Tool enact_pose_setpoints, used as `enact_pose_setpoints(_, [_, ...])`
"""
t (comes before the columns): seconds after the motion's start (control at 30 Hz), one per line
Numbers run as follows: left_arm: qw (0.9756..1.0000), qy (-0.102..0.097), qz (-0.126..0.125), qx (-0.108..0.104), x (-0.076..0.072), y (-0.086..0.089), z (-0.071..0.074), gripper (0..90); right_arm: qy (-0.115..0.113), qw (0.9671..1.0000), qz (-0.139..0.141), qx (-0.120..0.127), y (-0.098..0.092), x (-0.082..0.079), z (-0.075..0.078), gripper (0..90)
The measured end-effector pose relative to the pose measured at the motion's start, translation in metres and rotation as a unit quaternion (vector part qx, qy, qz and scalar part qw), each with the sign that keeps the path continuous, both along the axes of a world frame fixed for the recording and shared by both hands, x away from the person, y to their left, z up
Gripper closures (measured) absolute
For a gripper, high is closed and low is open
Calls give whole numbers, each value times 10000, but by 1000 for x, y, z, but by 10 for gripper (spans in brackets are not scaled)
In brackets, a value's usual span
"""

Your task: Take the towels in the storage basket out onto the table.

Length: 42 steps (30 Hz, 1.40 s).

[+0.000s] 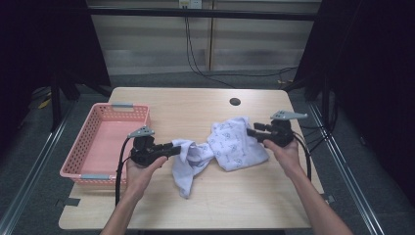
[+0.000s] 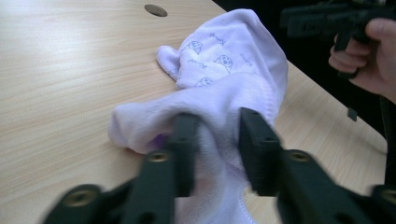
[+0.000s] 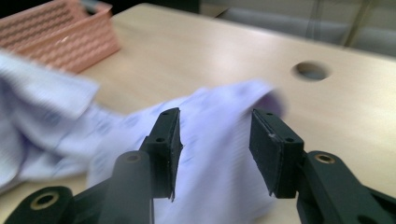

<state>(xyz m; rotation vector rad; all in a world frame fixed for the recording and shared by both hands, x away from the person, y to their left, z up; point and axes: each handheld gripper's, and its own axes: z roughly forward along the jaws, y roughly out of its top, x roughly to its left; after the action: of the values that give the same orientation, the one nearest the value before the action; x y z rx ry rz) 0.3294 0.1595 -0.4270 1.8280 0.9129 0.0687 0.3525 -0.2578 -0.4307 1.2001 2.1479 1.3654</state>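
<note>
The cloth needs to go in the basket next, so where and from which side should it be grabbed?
Grip the cloth at its bunched, twisted middle, where the folds stand thick above the table. Come from the near edge, tongs pointing down; the flat spread part on the right gives little to pinch.

A white cloth with little blue pictures lies bunched up on the table, between the two grippers. The left gripper touches one end of it, and the right gripper touches the other end. A pink basket sits just behind the left gripper.
</note>
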Motion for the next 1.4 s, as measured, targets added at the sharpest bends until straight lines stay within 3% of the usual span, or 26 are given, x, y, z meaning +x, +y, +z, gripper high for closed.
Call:
enact_pose_setpoints(0.07, [9999, -119, -39, -68, -2, 0, 5, 562, 131, 9996, 222, -84, 13, -8, -11, 530])
enact_pose_setpoints(0.13, [9995, -313, 64, 18, -4, -3, 9, 537, 252, 9984, 504, -67, 28, -15, -22, 507])
enact_pose_setpoints(0.23, [9996, -203, -105, 190, -1, -10, 1, 514, 335, 9962, 800, -25, 46, -20, -35, 452])
enact_pose_setpoints(0.33, [9985, -54, -262, 481, 4, -19, -22, 505, 503, 9936, 952, -349, 66, -19, -56, 387])
enact_pose_setpoints(0.4, [9967, 101, -319, 742, 7, -26, -38, 474, 515, 9927, 949, -546, 72, -18, -65, 358])
enact_pose_setpoints(0.47, [9940, 264, -425, 968, 10, -31, -50, 463, 495, 9927, 953, -555, 74, -18, -69, 357])
enact_pose_setpoints(0.53, [9913, 448, -469, 1143, 13, -36, -61, 493, 499, 9921, 948, -655, 75, -19, -72, 392])
enact_pose_setpoints(0.6, [9884, 369, -504, 1386, 9, -40, -63, 656, 341, 9913, 842, -950, 77, -23, -73, 504])
enact_pose_setpoints(0.67, [9868, 459, -619, 1422, 6, -40, -59, 756, 399, 9920, 717, -958, 74, -22, -71, 671])
enact_pose_setpoints(0.7, [9875, 504, -666, 1339, 4, -39, -58, 774, 451, 9924, 732, -875, 69, -20, -68, 765])
enact_pose_setpoints(0.8, [9908, 605, -899, 812, -5, -31, -50, 791, 480, 9957, 689, -387, 51, -16, -54, 807])
enact_pose_setpoints(0.93, [9939, 324, -1030, 217, -22, -21, -22, 794, 143, 9992, 368, -31, 24, -6, -17, 820])
enact_pose_setpoints(1.03, [9935, 165, -1088, -275, -34, -14, -3, 796, -85, 9997, 128, 201, 8, 6, 13, 826])
enact_pose_setpoints(1.13, [9900, 63, -1189, -760, -43, -8, 14, 799, -279, 9993, -30, 245, 0, 16, 35, 828])
enact_pose_setpoints(1.2, [9885, -14, -1214, -904, -48, -7, 23, 799, -437, 9985, -136, 306, -4, 24, 49, 829])
enact_pose_setpoints(1.23, [9888, -120, -1231, -835, -51, -5, 28, 798, -516, 9980, -193, 311, -6, 28, 56, 829])
enact_pose_setpoints(1.27, [9896, -139, -1185, -806, -51, -4, 29, 797, -613, 9971, -306, 345, -9, 34, 62, 829])
enact_pose_setpoints(1.33, [9935, -57, -960, -613, -47, 0, 23, 777, -603, 9962, -446, 439, -13, 45, 63, 814])
enact_pose_setpoints(1.4, [9956, 141, -790, -482, -40, 5, 9, 738, -480, 9971, -483, 345, -14, 52, 56, 684])
